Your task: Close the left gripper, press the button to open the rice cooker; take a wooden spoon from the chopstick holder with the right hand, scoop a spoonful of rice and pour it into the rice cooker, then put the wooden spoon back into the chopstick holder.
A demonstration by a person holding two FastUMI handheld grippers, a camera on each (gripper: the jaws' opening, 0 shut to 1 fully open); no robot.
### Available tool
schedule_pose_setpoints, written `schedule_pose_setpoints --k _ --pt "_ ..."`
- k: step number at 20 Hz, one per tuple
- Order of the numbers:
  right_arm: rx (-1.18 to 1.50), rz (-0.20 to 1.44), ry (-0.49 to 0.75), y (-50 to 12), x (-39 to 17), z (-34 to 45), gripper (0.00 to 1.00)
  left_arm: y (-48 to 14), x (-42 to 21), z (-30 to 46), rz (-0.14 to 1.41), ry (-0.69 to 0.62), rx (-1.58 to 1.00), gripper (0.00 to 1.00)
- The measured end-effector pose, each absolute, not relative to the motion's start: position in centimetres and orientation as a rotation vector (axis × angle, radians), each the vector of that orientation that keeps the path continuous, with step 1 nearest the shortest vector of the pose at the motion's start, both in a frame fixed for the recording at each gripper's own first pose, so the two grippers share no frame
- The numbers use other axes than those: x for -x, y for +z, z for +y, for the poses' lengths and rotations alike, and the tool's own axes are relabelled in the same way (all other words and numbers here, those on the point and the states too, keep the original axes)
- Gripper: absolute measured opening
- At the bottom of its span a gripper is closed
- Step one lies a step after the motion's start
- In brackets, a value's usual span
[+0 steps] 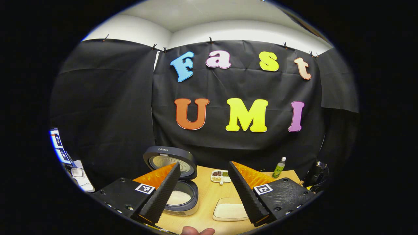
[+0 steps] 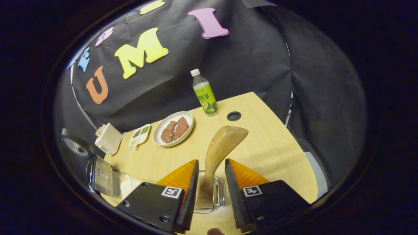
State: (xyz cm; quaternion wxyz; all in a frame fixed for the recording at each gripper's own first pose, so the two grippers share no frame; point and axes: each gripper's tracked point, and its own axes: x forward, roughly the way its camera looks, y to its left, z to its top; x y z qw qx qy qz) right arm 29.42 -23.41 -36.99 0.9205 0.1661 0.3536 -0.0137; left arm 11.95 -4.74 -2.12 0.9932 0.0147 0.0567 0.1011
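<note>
Right gripper spread wide around the spoon, not pinching; spoon stands in the glass holder. Let go cleanly, lift straight up. Left gripper open, empty. Beyond it: smooth wooden table, cooker lid up, white rice inside.

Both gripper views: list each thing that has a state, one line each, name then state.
rice cooker: lid up, white rice inside the pot.
wooden spoon: standing in the holder, bowl end up, between the open fingers.
chopstick holder: clear glass, upright on the table.
rice tray: holds white rice.
bottle: upright, capped.
plate: holds two brown pieces.
left gripper: open, holding nothing.
right gripper: open around the spoon handle.
</note>
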Motion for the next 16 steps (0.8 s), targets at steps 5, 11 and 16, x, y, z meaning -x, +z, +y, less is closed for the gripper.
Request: schedule_pose_setpoints --k 5,11,16 --pt "-0.390 0.736 -0.024 -36.8 -29.1 -22.4 0.20 -2.1 -11.1 -4.1 0.112 0.205 -0.032 0.95" --pt "-0.375 0.669 -0.086 -33.1 -28.1 -22.1 0.08 -2.3 -10.0 -2.5 0.107 0.176 -0.046 0.95" --pt "-0.286 0.578 -0.103 -27.0 -27.0 -19.5 0.09 -1.8 -8.8 0.1 0.074 0.144 -0.058 0.94"
